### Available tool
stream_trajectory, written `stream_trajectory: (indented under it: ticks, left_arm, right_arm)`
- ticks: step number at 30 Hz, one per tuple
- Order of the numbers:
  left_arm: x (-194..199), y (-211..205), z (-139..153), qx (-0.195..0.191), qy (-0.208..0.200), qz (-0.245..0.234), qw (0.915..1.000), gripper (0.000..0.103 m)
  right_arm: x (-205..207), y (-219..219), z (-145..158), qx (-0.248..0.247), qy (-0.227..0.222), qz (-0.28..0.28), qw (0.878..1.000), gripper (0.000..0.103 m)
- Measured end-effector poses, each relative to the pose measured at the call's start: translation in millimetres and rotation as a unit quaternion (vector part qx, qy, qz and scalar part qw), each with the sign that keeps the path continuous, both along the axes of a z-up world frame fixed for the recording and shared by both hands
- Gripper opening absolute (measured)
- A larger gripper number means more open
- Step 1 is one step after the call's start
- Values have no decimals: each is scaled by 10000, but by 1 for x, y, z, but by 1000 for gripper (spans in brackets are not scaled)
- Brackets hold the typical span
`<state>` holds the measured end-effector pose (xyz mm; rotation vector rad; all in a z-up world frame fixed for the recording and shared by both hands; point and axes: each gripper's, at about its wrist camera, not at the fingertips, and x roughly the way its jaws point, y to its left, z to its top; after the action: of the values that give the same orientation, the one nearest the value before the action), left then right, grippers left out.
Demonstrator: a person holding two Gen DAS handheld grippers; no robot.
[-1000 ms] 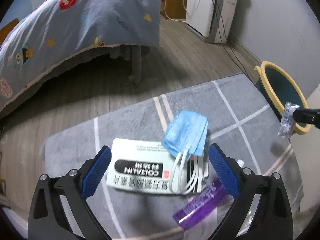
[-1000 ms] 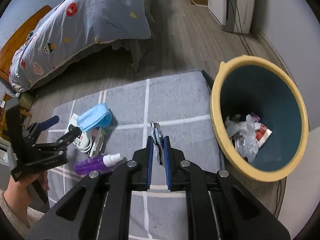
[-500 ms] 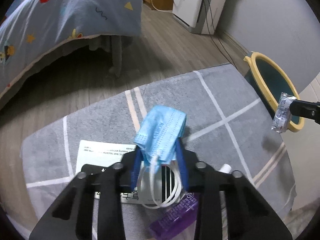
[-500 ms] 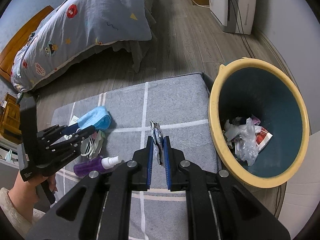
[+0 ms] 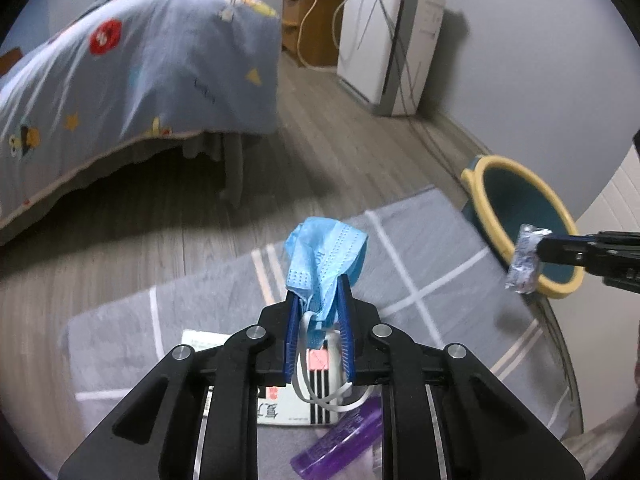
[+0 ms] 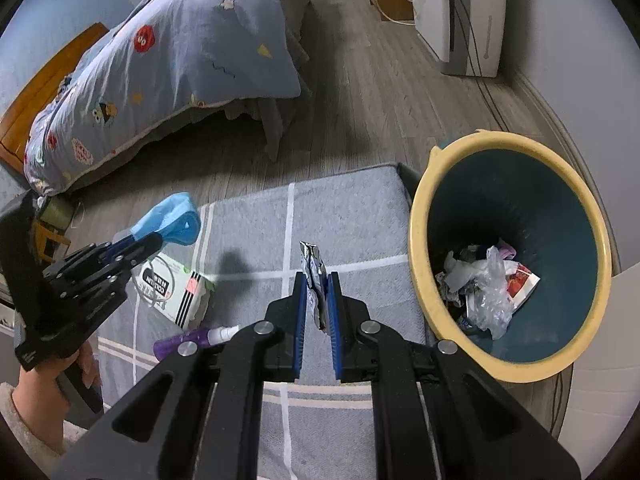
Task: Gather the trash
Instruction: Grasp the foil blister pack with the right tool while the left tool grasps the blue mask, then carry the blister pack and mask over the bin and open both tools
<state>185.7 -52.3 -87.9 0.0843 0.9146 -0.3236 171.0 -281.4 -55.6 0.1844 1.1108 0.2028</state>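
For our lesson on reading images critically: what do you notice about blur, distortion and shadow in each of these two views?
Left wrist view: fisheye bends the floorboards, the bedspread is smeared, but the blue mask in the left gripper is sharper. Right wrist view: crisper overall, the bin rim bulges, and a dark shadow lies on the rug beside the mask.

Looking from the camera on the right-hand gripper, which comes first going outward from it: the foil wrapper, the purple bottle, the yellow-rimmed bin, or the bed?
1. Foil wrapper: pinched in the right gripper.
2. Purple bottle: on the rug, just left. The yellow-rimmed bin on the right looks about as near; too close to call.
3. Bed: far back, upper left.
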Motion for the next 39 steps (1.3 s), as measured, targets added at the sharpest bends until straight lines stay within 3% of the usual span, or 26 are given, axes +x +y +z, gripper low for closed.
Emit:
stream_trajectory:
  ticks: [9,19,30,39]
  left_arm:
    - [-8,-11,14,-34,-160,-158,9997,19]
    - [-20,-21,16,-205,70,-163,9996,19]
    - [-40,-64,28,167,-68,-430,9989,19]
    - [-38,-99,35,23,3,-433,9991,19]
  right_arm:
    - [0,-3,8,-137,-136,-90,9998,10]
    - [-6,-17,31,-238,-480,-273,9982,10]
    - [-10,-50,53,-158,-742,-532,9957,10]
    - [-18,-87,71,-215,-1005,-812,9914,10]
